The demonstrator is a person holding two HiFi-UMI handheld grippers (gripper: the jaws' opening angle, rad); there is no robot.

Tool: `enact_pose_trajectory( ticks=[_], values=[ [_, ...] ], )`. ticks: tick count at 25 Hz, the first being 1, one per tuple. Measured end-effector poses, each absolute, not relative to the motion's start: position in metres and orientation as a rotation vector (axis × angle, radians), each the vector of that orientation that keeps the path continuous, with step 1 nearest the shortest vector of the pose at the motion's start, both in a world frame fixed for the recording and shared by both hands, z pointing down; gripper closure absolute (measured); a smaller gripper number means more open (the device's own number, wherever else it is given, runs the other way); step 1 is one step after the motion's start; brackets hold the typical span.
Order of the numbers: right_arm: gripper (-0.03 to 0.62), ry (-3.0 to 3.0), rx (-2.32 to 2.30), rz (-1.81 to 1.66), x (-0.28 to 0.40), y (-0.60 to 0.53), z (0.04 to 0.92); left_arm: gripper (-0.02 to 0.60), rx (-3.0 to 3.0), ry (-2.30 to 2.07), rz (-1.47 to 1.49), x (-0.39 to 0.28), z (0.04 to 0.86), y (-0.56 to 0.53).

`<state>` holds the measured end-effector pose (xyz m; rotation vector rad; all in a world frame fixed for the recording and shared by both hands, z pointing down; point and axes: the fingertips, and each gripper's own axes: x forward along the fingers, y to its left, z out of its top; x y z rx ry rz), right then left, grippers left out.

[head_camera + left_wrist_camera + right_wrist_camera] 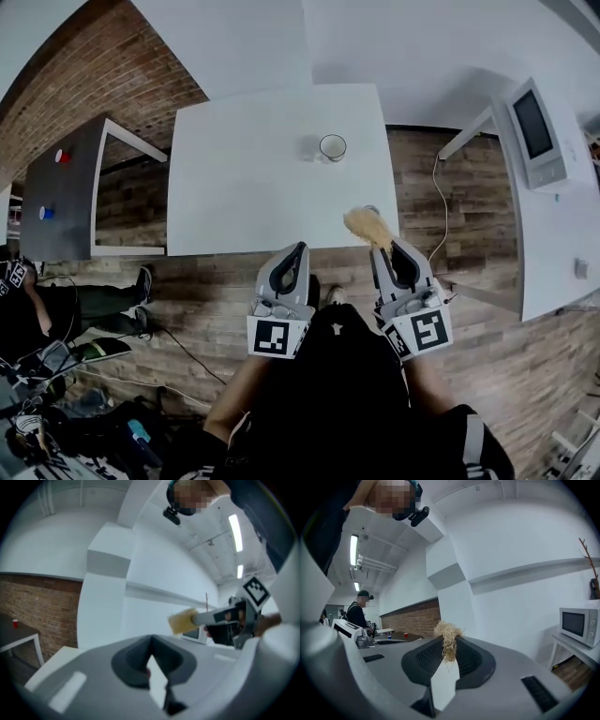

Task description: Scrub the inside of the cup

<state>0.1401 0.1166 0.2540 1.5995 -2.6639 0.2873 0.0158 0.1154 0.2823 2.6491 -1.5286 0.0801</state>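
A white cup [332, 147] stands upright near the far edge of the white table [234, 178]. Both grippers are held close to the person's body, short of the table's near edge. My right gripper [382, 246] is shut on a tuft of straw-coloured scrubber fibre [366, 226], which sticks out past the jaw tips [449, 639]. My left gripper [300, 247] is shut with nothing between its jaws [151, 656]. In the left gripper view the right gripper [234, 620] with its yellowish scrubber [183, 620] is off to the right, pointing left.
A microwave [536, 131] sits on a white counter at the right. A grey table [61, 187] with a red cup [61, 156] and a blue one [43, 213] stands at the left. Another person [358, 611] stands far left in the right gripper view.
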Motion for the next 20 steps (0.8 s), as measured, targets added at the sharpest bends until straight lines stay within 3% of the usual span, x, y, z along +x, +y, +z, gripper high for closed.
enact_pose_trajectory(
  ticks=[20],
  values=[
    [0.539, -2.347, 1.679, 0.377, 0.132, -0.027, 0.300, 0.577, 2.790, -1.088, 0.349, 0.007, 0.366, -0.049]
  ],
)
